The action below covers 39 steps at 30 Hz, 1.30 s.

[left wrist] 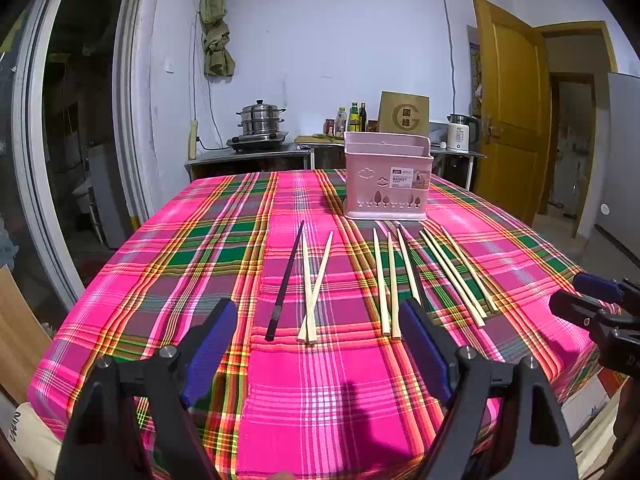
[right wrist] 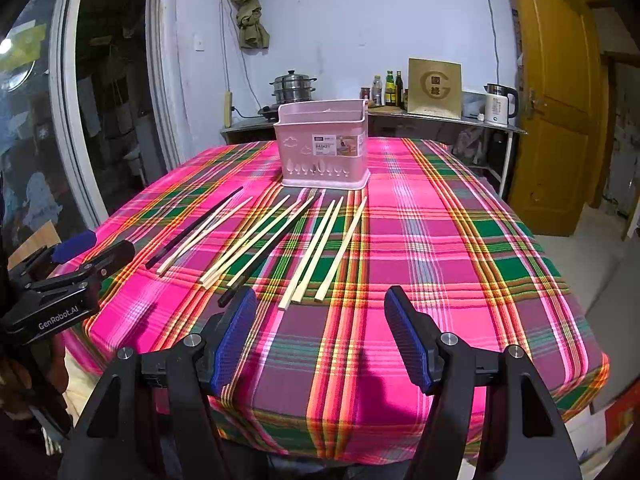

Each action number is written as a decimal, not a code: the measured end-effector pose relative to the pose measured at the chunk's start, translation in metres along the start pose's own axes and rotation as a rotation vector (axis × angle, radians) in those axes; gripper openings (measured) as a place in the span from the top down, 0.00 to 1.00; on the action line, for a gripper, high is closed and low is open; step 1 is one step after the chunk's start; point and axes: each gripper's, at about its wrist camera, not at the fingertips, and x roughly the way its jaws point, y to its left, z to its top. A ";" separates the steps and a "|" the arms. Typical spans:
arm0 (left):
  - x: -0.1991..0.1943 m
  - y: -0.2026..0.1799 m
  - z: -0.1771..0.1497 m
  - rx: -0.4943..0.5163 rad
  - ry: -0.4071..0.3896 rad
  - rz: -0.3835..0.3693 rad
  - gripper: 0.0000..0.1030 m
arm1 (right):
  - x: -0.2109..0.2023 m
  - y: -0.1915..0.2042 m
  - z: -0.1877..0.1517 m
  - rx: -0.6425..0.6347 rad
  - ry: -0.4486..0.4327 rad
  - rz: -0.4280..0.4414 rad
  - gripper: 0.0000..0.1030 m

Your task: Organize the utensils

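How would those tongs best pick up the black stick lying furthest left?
Probably with the left tongs, from above, fingers straddling the black chopstick at its thick near end. It lies flat on the tablecloth, slightly apart from the crossed wooden pair, leaving room either side.

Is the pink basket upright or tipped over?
Upright: the pink basket stands on its base on the tablecloth, open top up.

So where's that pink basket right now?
In the left wrist view the pink basket stands upright on the plaid tablecloth, just beyond the far tips of the chopsticks.
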 end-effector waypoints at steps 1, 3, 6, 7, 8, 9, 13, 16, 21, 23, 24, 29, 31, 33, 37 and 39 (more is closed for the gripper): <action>0.000 0.000 0.000 0.001 0.000 0.001 0.18 | 0.000 0.000 0.000 -0.001 0.000 0.000 0.35; 0.000 0.000 0.000 0.002 0.001 0.000 0.18 | 0.000 0.001 0.000 -0.003 0.001 -0.001 0.35; 0.000 0.000 0.000 0.001 0.001 -0.001 0.18 | 0.000 0.000 0.000 -0.001 -0.001 -0.001 0.35; 0.000 0.000 0.000 0.001 0.001 -0.001 0.18 | 0.000 0.000 0.000 -0.001 -0.001 0.000 0.35; 0.000 0.000 0.000 0.001 0.000 0.000 0.18 | 0.000 0.001 0.000 -0.001 -0.001 0.000 0.35; 0.000 0.000 0.000 0.000 0.000 0.000 0.18 | 0.000 0.001 0.000 -0.001 -0.002 -0.001 0.35; 0.000 -0.001 -0.001 0.001 0.002 0.000 0.18 | -0.001 0.002 0.000 -0.003 -0.002 -0.001 0.35; 0.000 -0.003 0.000 0.001 0.003 0.000 0.18 | -0.001 0.002 0.000 -0.002 -0.001 -0.001 0.35; -0.001 -0.005 0.001 0.001 0.001 0.005 0.18 | -0.001 0.002 0.000 -0.003 -0.002 -0.002 0.35; -0.001 -0.006 0.002 0.000 0.002 0.008 0.18 | -0.001 0.003 0.000 -0.003 -0.001 -0.003 0.35; 0.000 -0.007 0.002 -0.001 0.003 0.008 0.18 | -0.001 0.002 0.001 -0.003 -0.001 -0.002 0.35; 0.000 -0.006 0.001 -0.002 0.001 0.008 0.18 | -0.001 0.003 0.001 -0.003 -0.002 -0.002 0.35; -0.001 -0.005 0.001 -0.003 0.002 0.008 0.18 | -0.002 0.002 0.000 -0.003 -0.002 -0.003 0.35; -0.001 -0.004 0.001 -0.003 0.001 0.008 0.18 | -0.001 0.002 0.001 -0.002 -0.001 -0.003 0.35; -0.001 -0.004 0.002 -0.003 0.001 0.008 0.18 | -0.001 0.003 0.001 -0.003 -0.003 -0.002 0.35; -0.001 -0.005 0.002 -0.004 0.000 0.006 0.18 | -0.001 0.002 0.001 -0.005 -0.003 -0.004 0.35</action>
